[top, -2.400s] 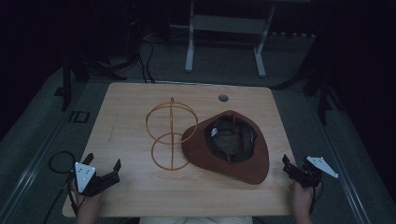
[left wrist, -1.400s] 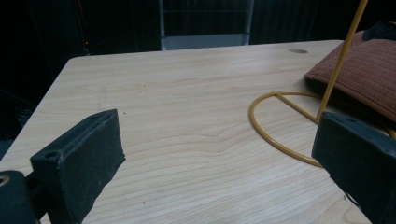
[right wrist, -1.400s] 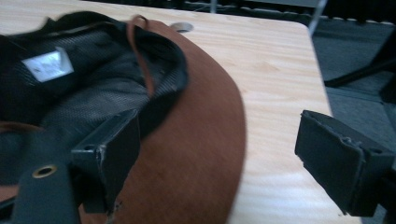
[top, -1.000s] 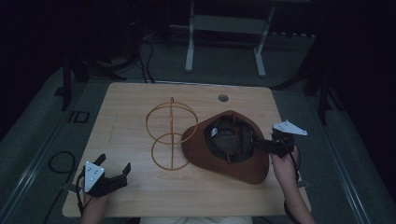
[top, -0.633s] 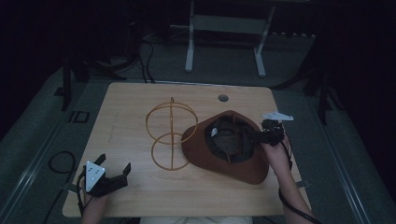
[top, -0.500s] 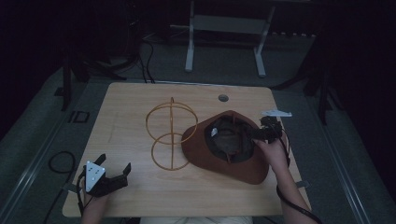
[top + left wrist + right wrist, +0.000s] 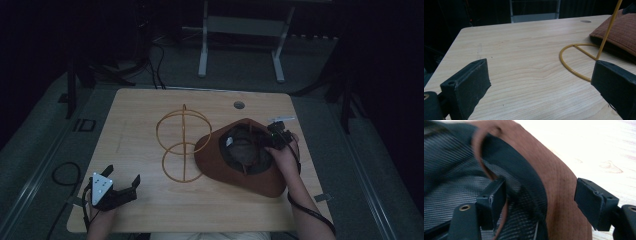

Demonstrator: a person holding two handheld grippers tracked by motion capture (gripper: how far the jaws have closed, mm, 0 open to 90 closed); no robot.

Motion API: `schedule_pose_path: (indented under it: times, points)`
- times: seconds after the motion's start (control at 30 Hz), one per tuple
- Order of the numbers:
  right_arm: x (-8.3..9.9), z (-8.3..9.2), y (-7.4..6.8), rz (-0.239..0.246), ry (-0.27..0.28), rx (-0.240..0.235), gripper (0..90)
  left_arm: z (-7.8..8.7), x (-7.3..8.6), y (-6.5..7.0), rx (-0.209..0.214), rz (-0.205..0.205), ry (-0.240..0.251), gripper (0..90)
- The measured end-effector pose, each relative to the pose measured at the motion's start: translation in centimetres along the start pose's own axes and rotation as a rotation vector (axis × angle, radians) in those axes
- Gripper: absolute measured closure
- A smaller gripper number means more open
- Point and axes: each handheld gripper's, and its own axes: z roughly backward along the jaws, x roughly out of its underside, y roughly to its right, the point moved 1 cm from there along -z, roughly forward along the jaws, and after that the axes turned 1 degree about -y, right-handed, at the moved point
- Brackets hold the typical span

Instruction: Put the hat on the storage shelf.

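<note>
At lower left of the high view my left gripper [image 7: 121,186] rests on the desk [image 7: 140,120], fingers [image 7: 465,86] spread wide and empty, near the yellow wire stand [image 7: 183,144]. Right of centre lies the upturned brown hat [image 7: 240,160]. My right gripper [image 7: 263,141] straddles its rim, one finger inside the dark lining [image 7: 449,170], one outside, not closed.

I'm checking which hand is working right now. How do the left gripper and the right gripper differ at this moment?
The left gripper sits near the table's front left corner, its jaws wide open around nothing; the right gripper is over the brown hat. In the right gripper view its open jaws straddle the hat's brim, one inside against the dark lining, one outside, while the left gripper touches no object. Both are open.
</note>
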Motion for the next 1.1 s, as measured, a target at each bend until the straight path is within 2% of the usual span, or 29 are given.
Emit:
schedule_pose_path:
  times: [0.1,0.17,0.3,0.4,0.47,0.6,0.63,0.73,0.8,0.93,1.1]
  points:
    - [0.2,-0.4,-0.2,0.014,-0.021,0.026,25.6,0.0,0.0,0.0,-0.001,0.001,-0.002,2.4]
    - [0.6,-1.0,-0.6,0.018,-0.031,0.07,29.2,0.0,0.0,0.0,-0.003,0.001,-0.003,2.4]
    - [1.3,-2.0,-1.1,0.028,-0.065,0.07,36.5,0.0,0.0,0.0,-0.006,-0.001,-0.005,2.4]
    - [1.4,-2.0,-1.5,0.069,-0.069,0.126,45.8,-0.1,0.0,-0.1,-0.003,0.004,-0.008,2.4]
    - [1.3,-2.0,-1.6,0.073,-0.081,0.156,51.7,-0.1,0.0,-0.1,0.008,0.012,-0.01,2.4]
    - [1.4,-2.1,-1.5,0.072,-0.081,0.191,63.7,0.0,0.0,-0.2,0.009,0.02,-0.003,2.4]
    - [1.4,-2.1,-1.5,0.07,-0.068,0.191,65.0,0.0,0.0,-0.2,0.007,0.018,-0.006,2.4]
    - [1.8,-2.1,-1.5,0.09,-0.039,0.209,77.8,-0.1,0.1,-0.2,0.0,0.014,-0.012,2.4]
    - [1.7,-1.7,-1.4,0.068,-0.019,0.203,82.4,-0.1,0.1,-0.2,0.007,0.016,-0.011,2.4]
    - [1.2,-0.2,-0.7,0.02,0.038,0.142,83.6,0.0,0.0,-0.1,0.017,0.014,0.007,2.4]
    - [0.4,2.4,0.2,-0.026,0.122,0.095,83.9,-0.1,0.0,-0.1,0.009,0.005,-0.008,2.4]
